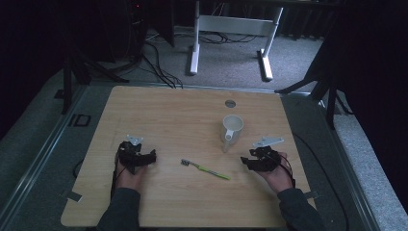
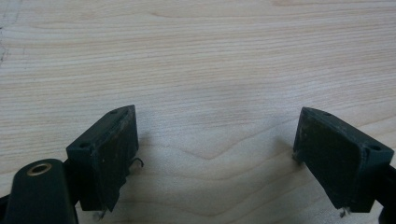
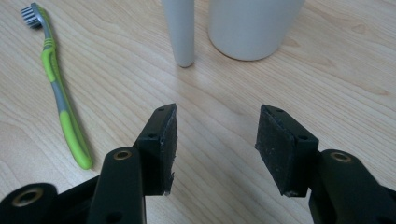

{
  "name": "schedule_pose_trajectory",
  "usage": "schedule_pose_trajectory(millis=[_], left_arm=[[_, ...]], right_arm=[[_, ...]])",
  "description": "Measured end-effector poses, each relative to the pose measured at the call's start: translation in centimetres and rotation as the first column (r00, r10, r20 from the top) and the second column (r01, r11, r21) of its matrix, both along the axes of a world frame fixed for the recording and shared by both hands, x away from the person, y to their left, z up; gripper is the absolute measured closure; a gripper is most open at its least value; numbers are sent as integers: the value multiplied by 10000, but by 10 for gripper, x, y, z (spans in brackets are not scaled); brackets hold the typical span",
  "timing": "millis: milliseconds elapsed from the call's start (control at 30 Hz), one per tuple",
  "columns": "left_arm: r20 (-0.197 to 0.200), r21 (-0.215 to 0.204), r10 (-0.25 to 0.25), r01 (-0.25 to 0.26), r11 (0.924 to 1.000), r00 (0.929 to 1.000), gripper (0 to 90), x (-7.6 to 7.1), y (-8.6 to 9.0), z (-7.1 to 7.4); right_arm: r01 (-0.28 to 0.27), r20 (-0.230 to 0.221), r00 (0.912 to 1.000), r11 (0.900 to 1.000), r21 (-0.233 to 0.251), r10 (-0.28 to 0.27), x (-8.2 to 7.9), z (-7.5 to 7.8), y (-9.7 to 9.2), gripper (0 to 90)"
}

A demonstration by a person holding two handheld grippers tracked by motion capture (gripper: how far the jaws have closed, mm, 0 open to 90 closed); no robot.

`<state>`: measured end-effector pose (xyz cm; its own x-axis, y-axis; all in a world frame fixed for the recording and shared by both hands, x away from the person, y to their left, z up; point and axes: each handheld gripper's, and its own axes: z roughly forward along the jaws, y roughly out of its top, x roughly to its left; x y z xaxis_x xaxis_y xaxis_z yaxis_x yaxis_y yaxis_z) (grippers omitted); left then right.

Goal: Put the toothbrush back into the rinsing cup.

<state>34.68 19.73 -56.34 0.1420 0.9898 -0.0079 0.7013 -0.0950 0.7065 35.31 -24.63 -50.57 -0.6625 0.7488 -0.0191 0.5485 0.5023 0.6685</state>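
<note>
A green and grey toothbrush (image 1: 206, 169) lies flat on the wooden table (image 1: 173, 110), bristle end toward the left. In the right gripper view the toothbrush (image 3: 60, 95) runs along the left side. A white mug (image 1: 232, 127) stands upright behind it, handle toward the near side; the mug (image 3: 254, 28) and its handle (image 3: 181, 32) rise just beyond my right gripper (image 3: 215, 140), whose jaws are open over bare wood. My right gripper (image 1: 250, 162) rests right of the toothbrush. My left gripper (image 1: 146, 159) rests at the left; in its own view the left gripper (image 2: 215, 144) stands wide open with nothing between its jaws.
A round grommet (image 1: 230, 103) sits in the table near the far edge. Beyond the table stand a white desk frame (image 1: 231, 29), floor cables (image 1: 159, 62) and black tripod legs (image 1: 72, 72).
</note>
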Motion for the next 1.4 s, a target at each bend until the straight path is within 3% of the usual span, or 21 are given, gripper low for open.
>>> schedule_pose_trajectory(millis=[833,1400], left_arm=[[2,-6,-27,27,10000,10000,145,0,0,0],[5,-10,-23,23,10000,10000,145,0,0,0]], right_arm=[[-809,-297,9964,9957,-445,796,2,8,16,516],[-1490,-546,9878,9870,-602,1458,3,15,27,534]])
